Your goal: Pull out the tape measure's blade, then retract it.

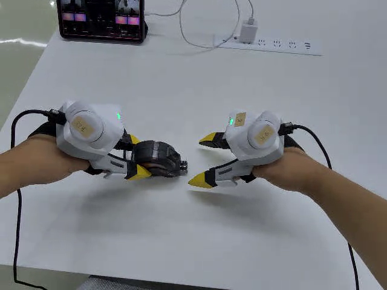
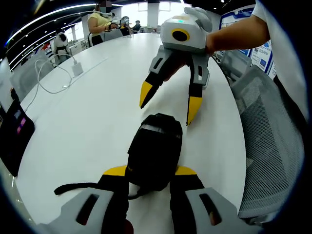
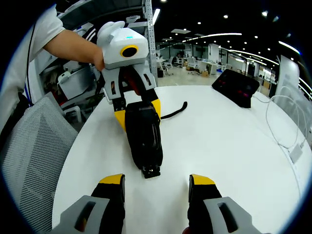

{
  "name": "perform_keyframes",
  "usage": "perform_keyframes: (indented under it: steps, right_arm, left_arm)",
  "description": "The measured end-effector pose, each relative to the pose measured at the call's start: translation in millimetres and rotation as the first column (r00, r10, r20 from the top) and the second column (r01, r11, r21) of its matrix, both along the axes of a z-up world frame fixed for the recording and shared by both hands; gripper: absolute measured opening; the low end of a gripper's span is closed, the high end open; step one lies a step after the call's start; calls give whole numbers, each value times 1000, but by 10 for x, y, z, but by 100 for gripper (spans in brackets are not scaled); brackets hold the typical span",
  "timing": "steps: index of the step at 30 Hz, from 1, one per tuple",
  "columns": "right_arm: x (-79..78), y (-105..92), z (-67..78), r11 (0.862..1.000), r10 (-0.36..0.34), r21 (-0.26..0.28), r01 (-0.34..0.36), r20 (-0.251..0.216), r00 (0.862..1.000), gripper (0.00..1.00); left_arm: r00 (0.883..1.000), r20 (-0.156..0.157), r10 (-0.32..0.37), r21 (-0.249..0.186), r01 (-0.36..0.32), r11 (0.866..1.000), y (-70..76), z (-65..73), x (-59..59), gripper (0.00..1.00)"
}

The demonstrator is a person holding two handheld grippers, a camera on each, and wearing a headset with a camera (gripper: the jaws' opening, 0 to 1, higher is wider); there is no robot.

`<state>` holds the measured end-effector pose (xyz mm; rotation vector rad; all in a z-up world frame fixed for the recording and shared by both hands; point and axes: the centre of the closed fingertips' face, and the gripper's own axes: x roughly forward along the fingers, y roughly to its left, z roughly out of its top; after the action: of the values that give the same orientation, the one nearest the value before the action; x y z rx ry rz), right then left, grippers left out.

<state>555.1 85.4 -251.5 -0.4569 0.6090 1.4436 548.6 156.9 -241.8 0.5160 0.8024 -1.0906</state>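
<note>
A black tape measure (image 1: 157, 158) rests on the white table with its blade tip (image 1: 182, 164) facing right. My left gripper (image 1: 136, 157) is shut on the tape measure (image 2: 155, 151) body, yellow fingertips on both sides. In the right gripper view the tape measure (image 3: 144, 137) lies just ahead, its blade hook (image 3: 151, 171) pointing at me. My right gripper (image 1: 204, 159) stands open a short way right of the hook, nothing between its fingers. The right gripper (image 2: 168, 100) faces the left one across the case.
A tablet (image 1: 101, 19) lies at the table's far left edge. A white power strip (image 1: 266, 43) with a charger and cable lies at the far middle. A mesh chair (image 2: 265, 146) stands beside the table.
</note>
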Motion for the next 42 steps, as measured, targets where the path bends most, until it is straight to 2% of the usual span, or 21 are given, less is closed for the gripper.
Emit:
perform_keyframes:
  steps: [19, 42]
  right_arm:
    - [-36, 128, -127, 999, 42, -4, -42, 9, 999, 31]
    - [-75, 174, -152, 996, 88, 7, -88, 26, 996, 13]
  left_arm:
    - [1000, -4, 1, 3, -1, 1000, 0, -13, 4, 28]
    - [1000, -5, -2, 3, 2, 1000, -4, -12, 8, 28]
